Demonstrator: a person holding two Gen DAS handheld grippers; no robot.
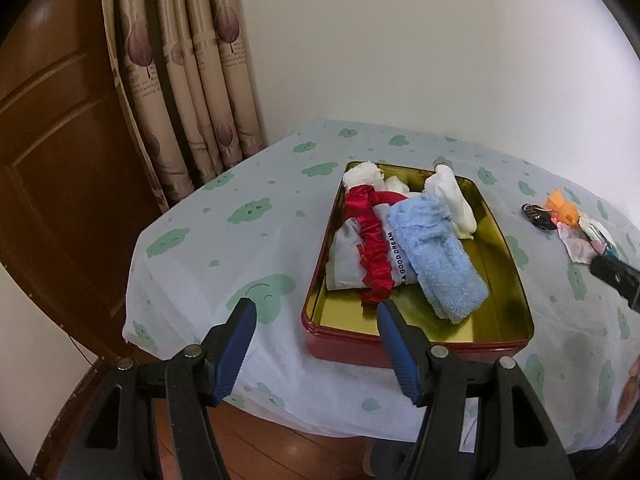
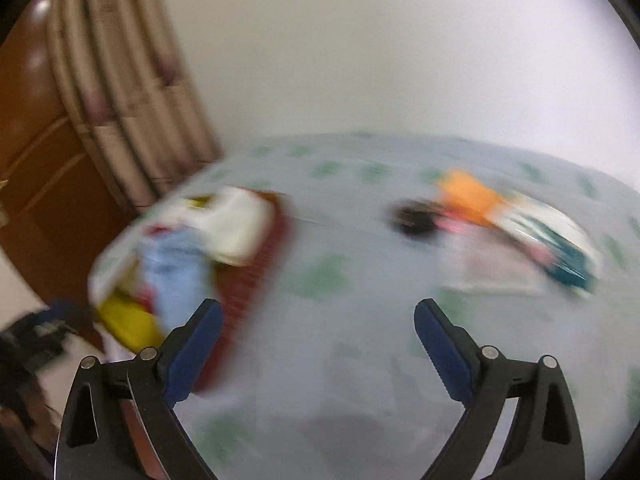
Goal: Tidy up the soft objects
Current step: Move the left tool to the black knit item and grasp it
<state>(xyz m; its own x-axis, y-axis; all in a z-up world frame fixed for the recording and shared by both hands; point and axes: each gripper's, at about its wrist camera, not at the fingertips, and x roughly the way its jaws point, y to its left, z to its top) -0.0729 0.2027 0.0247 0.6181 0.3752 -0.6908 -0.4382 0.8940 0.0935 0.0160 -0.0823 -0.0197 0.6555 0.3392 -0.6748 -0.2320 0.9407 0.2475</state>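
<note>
A red tin with a gold inside [image 1: 500, 280] sits on the table. It holds a blue fluffy towel [image 1: 436, 252], a red ruffled band [image 1: 374, 256], a grey printed pouch [image 1: 346, 256] and white plush items [image 1: 456, 200]. My left gripper [image 1: 316, 312] is open and empty, near the tin's front left corner. My right gripper [image 2: 318, 316] is open and empty above the cloth; its view is blurred. The tin [image 2: 256, 276] shows at its left. An orange object [image 2: 466, 196] lies ahead to its right.
The table has a pale cloth with green clouds [image 1: 224, 248]. A dark small item [image 1: 536, 214], an orange object [image 1: 562, 206] and papers [image 1: 580, 244] lie at the right. A curtain [image 1: 188, 80] and wooden door [image 1: 52, 152] stand at the left.
</note>
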